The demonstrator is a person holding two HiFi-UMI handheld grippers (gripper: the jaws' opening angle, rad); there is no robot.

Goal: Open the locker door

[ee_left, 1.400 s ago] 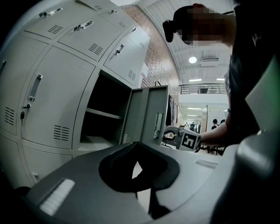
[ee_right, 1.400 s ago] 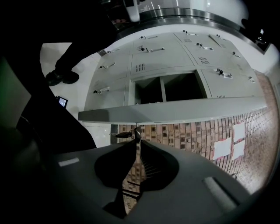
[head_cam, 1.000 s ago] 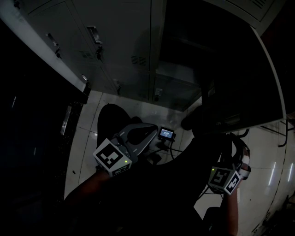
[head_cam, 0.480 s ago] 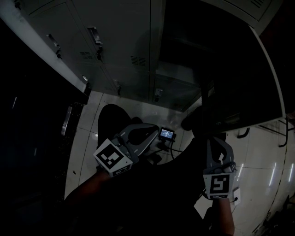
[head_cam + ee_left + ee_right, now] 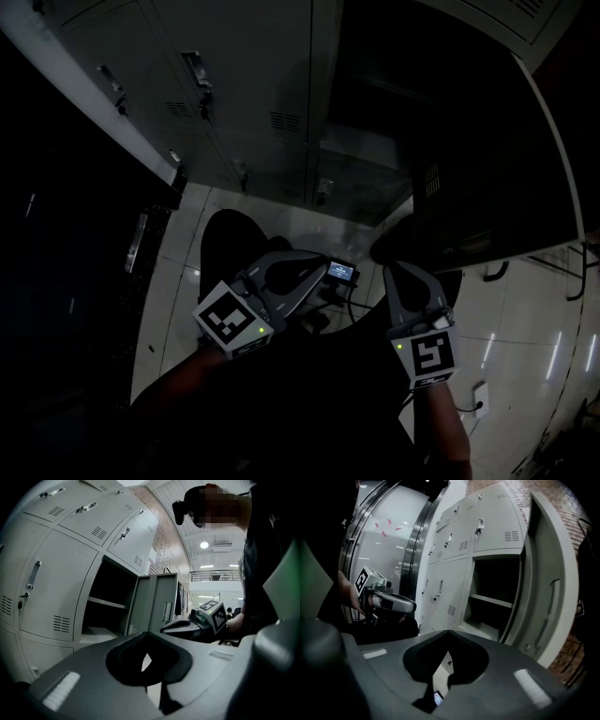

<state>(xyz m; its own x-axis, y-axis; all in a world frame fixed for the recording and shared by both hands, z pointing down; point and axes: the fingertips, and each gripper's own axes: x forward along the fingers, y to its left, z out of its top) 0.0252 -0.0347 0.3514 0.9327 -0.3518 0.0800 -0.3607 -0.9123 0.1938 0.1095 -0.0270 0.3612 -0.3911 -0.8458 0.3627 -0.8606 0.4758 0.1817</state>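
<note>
The grey locker door (image 5: 487, 159) stands swung open to the right, its dark inner face toward me. It also shows in the left gripper view (image 5: 157, 604) and the right gripper view (image 5: 548, 583). Beside it the open compartment (image 5: 494, 597) holds one shelf and looks empty. My left gripper (image 5: 319, 265) hangs low in front of the lockers, shut, nothing between its jaws. My right gripper (image 5: 396, 270) is beside it on the right, just below the door's lower edge, shut and empty too. Neither touches the door.
Closed grey lockers (image 5: 234, 84) with latch handles (image 5: 197, 75) fill the wall left of the open compartment. A small device with a lit screen (image 5: 340, 272) lies between the grippers over the white tiled floor (image 5: 178, 281). A dark rounded shape (image 5: 225, 244) sits before the lockers.
The right gripper has come up from the lower right toward the middle and now sits beside the left one, its marker cube facing me. The left gripper has barely moved.
</note>
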